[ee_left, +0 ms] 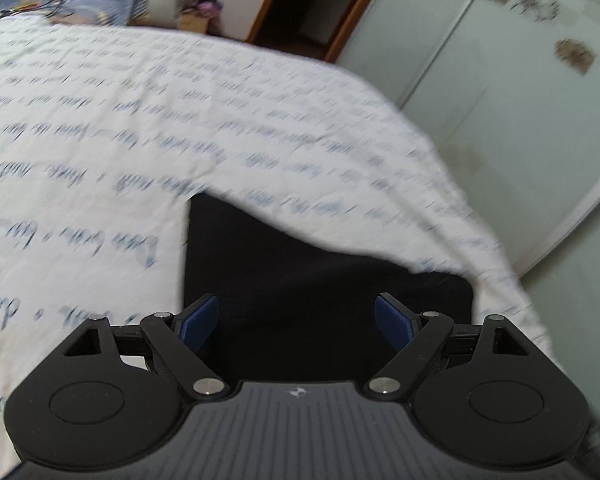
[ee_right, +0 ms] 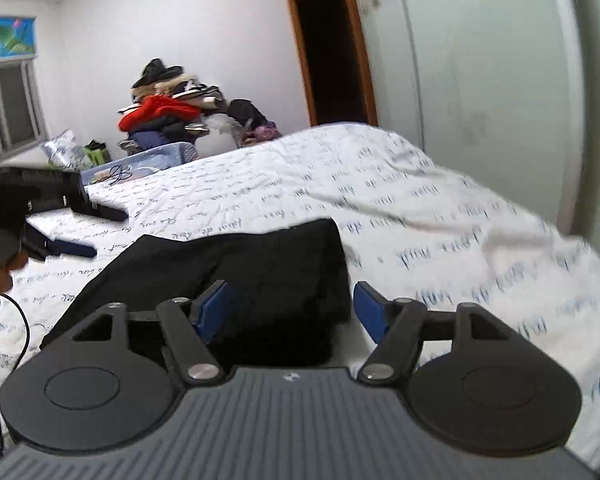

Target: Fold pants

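Note:
Black pants [ee_left: 300,280] lie folded into a compact block on the white bed sheet [ee_left: 140,140] with blue script print. In the left wrist view my left gripper [ee_left: 296,320] is open and empty, hovering just above the near part of the pants. In the right wrist view the pants [ee_right: 260,272] lie in front of my right gripper [ee_right: 294,304], which is open and empty over their right edge. My left gripper [ee_right: 80,232] also shows at the far left of the right wrist view, held in a hand, open above the sheet.
A pile of clothes [ee_right: 172,108] and a blue basket [ee_right: 148,164] stand beyond the bed's far edge. A doorway [ee_right: 328,40] and a pale wardrobe [ee_right: 480,60] are to the right. The bed drops off at its right edge [ee_left: 500,240].

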`<state>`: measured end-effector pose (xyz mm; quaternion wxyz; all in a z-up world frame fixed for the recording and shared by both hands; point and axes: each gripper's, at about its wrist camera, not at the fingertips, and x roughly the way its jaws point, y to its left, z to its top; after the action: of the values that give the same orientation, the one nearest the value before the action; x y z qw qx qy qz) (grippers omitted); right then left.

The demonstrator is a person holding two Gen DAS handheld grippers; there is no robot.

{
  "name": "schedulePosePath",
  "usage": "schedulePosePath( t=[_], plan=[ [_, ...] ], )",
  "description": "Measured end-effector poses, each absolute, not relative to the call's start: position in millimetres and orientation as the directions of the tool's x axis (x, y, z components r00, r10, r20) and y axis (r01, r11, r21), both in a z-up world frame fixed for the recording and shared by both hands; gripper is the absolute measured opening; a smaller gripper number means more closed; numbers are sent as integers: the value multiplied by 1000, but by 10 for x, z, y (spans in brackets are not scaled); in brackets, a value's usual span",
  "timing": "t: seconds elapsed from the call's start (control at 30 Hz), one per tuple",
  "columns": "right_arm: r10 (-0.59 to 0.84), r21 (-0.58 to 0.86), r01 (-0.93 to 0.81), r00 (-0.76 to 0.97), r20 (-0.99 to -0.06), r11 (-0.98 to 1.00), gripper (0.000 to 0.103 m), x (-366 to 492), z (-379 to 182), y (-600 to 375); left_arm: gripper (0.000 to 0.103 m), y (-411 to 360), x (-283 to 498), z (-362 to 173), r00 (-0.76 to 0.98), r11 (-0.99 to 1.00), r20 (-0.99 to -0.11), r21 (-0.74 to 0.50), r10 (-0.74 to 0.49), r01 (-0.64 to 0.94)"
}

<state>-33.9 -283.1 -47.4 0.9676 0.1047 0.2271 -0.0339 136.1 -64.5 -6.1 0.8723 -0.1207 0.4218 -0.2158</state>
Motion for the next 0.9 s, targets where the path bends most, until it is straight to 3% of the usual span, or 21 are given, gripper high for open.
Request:
schedulePosePath(
  t=[0.17,0.27,0.3,0.43,0.5,0.73,0.77,0.8,0.83,0.9],
  plan=[
    [-1,141,83,863,-505,986,62,-48,-519,-2708,85,-742,1164,-190,592,902,-686,-259,-423,344],
    [-2,152,101,838,-546,983,50,-19,-591,-2736,85,-929,1027,-150,659,906,-647,-125,-383,404],
    [0,154,100,837,-547,983,42,-63,-646,-2750,85,-980,995,-143,678,907,-635,-87,-370,413],
    [1,152,95,844,-536,984,32,-160,-682,-2778,85,-1183,950,-181,714,905,-623,21,-321,425],
    [-11,147,105,848,-530,984,16,-149,-690,-2797,85,-1211,937,-196,713,906,-630,35,-307,421],
    [-60,83,124,842,-537,989,11,-159,-723,-2829,85,-1219,888,-203,715,903,-630,51,-303,427],
    [-86,58,138,840,-535,989,10,-166,-721,-2829,85,-1212,882,-205,715,901,-629,52,-305,430],
    [-121,18,154,838,-532,988,2,-182,-701,-2817,85,-1206,883,-208,716,901,-628,54,-305,431],
    [-185,-56,184,825,-533,981,2,-179,-701,-2794,85,-1202,895,-214,716,902,-630,55,-301,428],
    [-183,-85,166,786,-590,983,2,-127,-781,-2838,85,-1184,930,-226,705,904,-644,49,-297,425]
  ],
)
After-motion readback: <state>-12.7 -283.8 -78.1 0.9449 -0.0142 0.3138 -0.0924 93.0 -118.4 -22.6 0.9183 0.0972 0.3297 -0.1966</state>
